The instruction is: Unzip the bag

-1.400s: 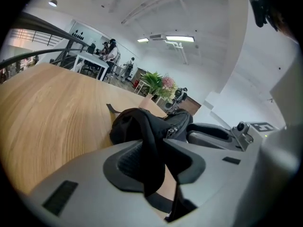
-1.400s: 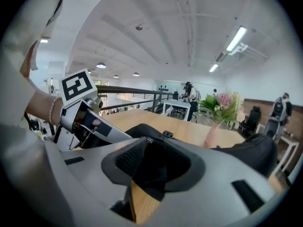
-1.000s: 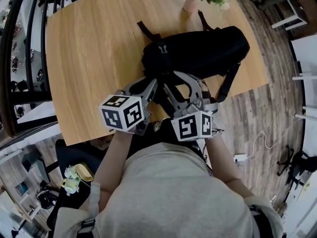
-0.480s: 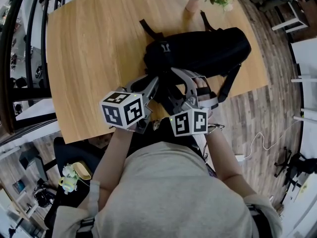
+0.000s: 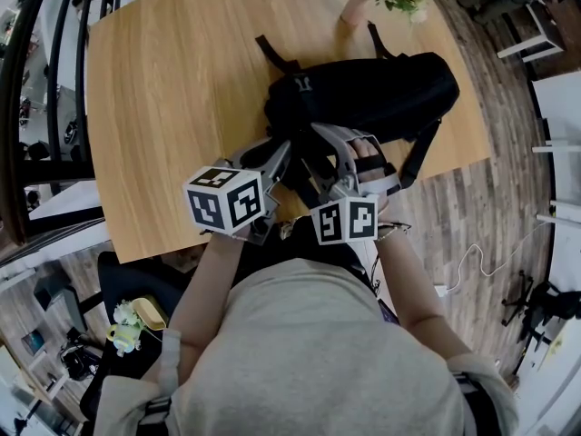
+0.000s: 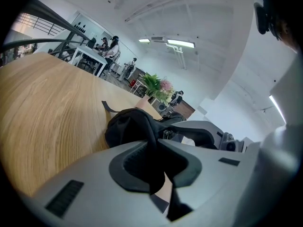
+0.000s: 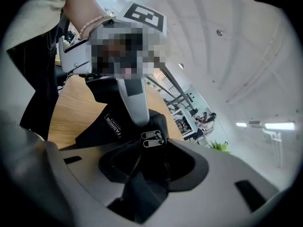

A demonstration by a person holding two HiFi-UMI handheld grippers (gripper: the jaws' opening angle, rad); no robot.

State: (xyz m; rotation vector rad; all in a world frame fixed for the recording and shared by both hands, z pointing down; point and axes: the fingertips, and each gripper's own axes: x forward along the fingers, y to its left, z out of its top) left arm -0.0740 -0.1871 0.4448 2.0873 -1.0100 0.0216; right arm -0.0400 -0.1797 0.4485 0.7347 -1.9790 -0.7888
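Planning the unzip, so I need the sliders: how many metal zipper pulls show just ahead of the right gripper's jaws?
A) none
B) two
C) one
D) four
B: the right gripper view shows two metal zipper pulls lying side by side on the black bag.

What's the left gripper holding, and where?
The black bag, by fabric at its near end; the jaws have just been closing on it.

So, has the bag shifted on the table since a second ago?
No. The bag keeps its place beside the vase on the table.
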